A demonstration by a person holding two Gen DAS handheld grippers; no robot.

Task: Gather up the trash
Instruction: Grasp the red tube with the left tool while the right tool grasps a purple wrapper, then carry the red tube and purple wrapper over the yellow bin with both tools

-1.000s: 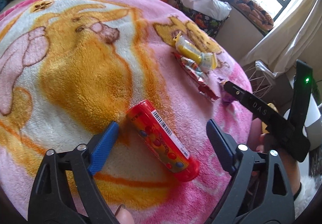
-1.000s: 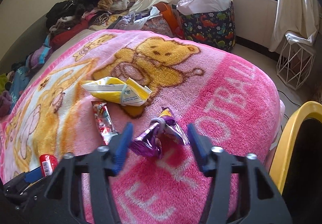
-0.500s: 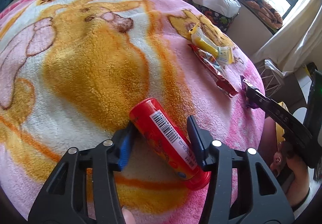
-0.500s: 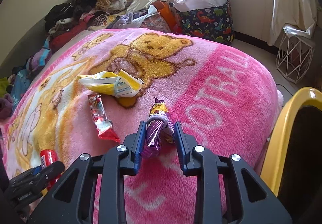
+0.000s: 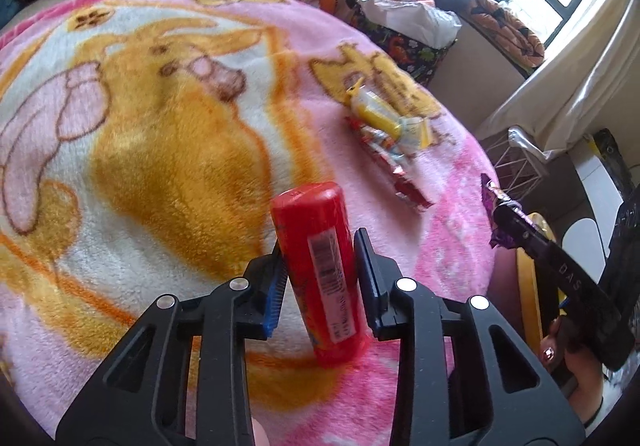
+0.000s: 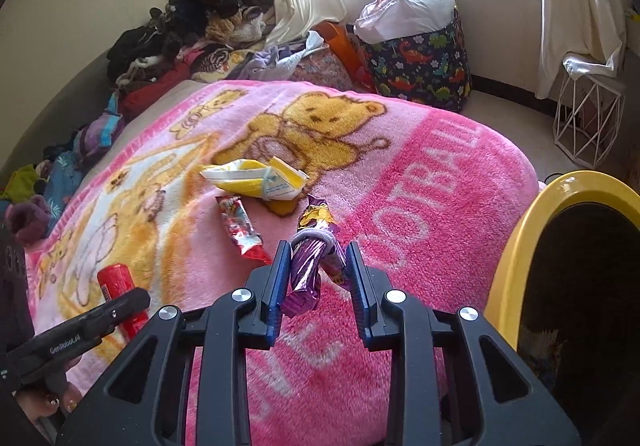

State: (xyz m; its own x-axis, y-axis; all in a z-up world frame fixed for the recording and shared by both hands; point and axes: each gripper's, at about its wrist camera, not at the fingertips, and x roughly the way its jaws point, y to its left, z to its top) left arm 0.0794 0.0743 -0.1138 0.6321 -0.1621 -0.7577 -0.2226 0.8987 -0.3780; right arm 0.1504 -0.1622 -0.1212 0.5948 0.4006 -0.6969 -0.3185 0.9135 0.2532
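Observation:
My left gripper (image 5: 319, 258) is shut on a red candy tube (image 5: 316, 258) and holds it tilted above the pink blanket (image 5: 140, 105). The tube also shows in the right wrist view (image 6: 118, 286). My right gripper (image 6: 316, 270) is shut on a crumpled purple wrapper (image 6: 310, 266), lifted off the blanket; the wrapper also shows in the left wrist view (image 5: 494, 197). A yellow wrapper (image 6: 256, 179) and a red snack wrapper (image 6: 240, 230) lie on the blanket ahead; they also show in the left wrist view as the yellow wrapper (image 5: 384, 117) and the red wrapper (image 5: 396, 169).
A yellow-rimmed bin (image 6: 532, 230) stands at the right beside the bed. A dinosaur-print basket (image 6: 420, 69) and a white wire stand (image 6: 588, 121) are on the floor near the window. Clothes (image 6: 180, 41) are piled along the far side of the bed.
Both grippers closed from open: the left on the red tube, lifting and tilting it up; the right on the purple wrapper, raising it off the blanket.

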